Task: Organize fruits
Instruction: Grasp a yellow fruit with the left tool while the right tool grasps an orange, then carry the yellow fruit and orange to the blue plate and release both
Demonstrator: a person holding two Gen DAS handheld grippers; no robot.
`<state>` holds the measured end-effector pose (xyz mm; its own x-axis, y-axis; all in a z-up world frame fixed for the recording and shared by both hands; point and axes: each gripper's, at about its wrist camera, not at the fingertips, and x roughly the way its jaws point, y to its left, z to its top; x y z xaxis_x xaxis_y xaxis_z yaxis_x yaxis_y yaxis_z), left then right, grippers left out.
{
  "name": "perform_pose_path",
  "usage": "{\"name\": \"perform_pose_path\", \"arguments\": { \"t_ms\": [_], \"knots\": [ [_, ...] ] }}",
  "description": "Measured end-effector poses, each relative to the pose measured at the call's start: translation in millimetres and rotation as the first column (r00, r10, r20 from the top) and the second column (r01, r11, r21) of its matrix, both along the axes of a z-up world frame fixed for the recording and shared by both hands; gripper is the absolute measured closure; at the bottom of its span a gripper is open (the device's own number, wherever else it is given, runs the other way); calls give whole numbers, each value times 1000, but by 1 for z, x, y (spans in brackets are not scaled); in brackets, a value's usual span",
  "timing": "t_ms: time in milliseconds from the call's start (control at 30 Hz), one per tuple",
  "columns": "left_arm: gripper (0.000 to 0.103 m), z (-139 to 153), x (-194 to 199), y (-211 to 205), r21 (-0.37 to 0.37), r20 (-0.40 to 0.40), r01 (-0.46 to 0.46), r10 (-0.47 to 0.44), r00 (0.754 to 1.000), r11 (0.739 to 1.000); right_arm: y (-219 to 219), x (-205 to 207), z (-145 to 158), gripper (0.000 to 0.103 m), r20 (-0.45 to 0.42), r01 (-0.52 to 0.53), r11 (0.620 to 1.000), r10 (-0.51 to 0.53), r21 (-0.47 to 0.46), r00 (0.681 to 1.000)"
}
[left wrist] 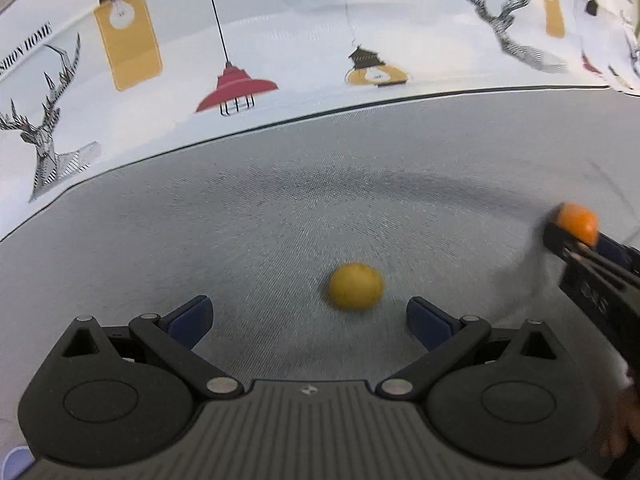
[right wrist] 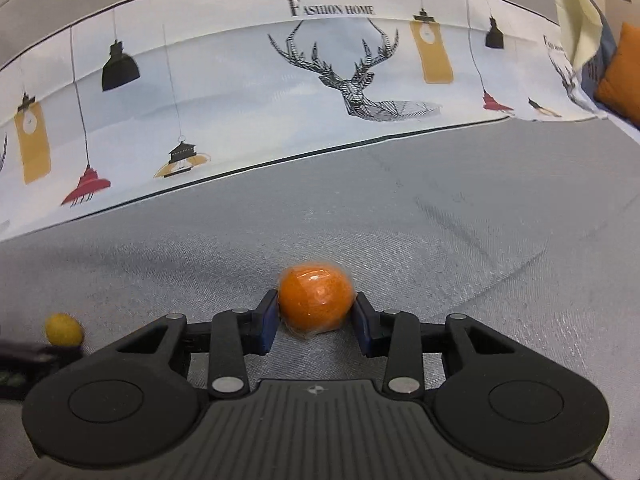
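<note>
A yellow lemon (left wrist: pixel 356 287) lies on the grey cloth, just ahead of my left gripper (left wrist: pixel 310 318), which is open and empty with its blue pads wide apart. The lemon also shows at the far left of the right wrist view (right wrist: pixel 64 329). My right gripper (right wrist: pixel 316 318) is shut on an orange (right wrist: pixel 316 297) wrapped in clear film, held between the blue pads above the cloth. In the left wrist view the right gripper (left wrist: pixel 576 240) with the orange (left wrist: pixel 578 220) sits at the right edge.
A grey cloth (right wrist: pixel 460 240) covers the surface. Behind it hangs a white cloth printed with lamps and deer (right wrist: pixel 352 76). An orange cushion (right wrist: pixel 622 72) and pale yellow fabric (right wrist: pixel 576 20) are at the far right.
</note>
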<state>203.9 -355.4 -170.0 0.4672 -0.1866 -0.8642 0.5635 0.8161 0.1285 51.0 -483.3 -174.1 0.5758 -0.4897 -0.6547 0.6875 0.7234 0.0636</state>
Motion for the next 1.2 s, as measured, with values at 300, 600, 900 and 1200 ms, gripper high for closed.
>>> {"name": "perform_pose_path", "arguments": {
  "t_ms": [300,600,900,1200],
  "knots": [
    [72,18,-6,10,-115,-19,55,-57,998,992,1,3,0,63,-5,-3,1000,2,-26,1000],
    [71,90,-66,112,-37,-29,-31,30,999,999,32,-25,43,63,89,20,997,-13,-79,996],
    [71,141,-175,273,47,-58,-103,106,993,994,196,-125,140,63,161,-399,917,388,34,907],
    [71,161,-257,373,-14,-49,-184,183,982,983,351,-194,166,63,67,-696,714,693,73,718]
  ]
}}
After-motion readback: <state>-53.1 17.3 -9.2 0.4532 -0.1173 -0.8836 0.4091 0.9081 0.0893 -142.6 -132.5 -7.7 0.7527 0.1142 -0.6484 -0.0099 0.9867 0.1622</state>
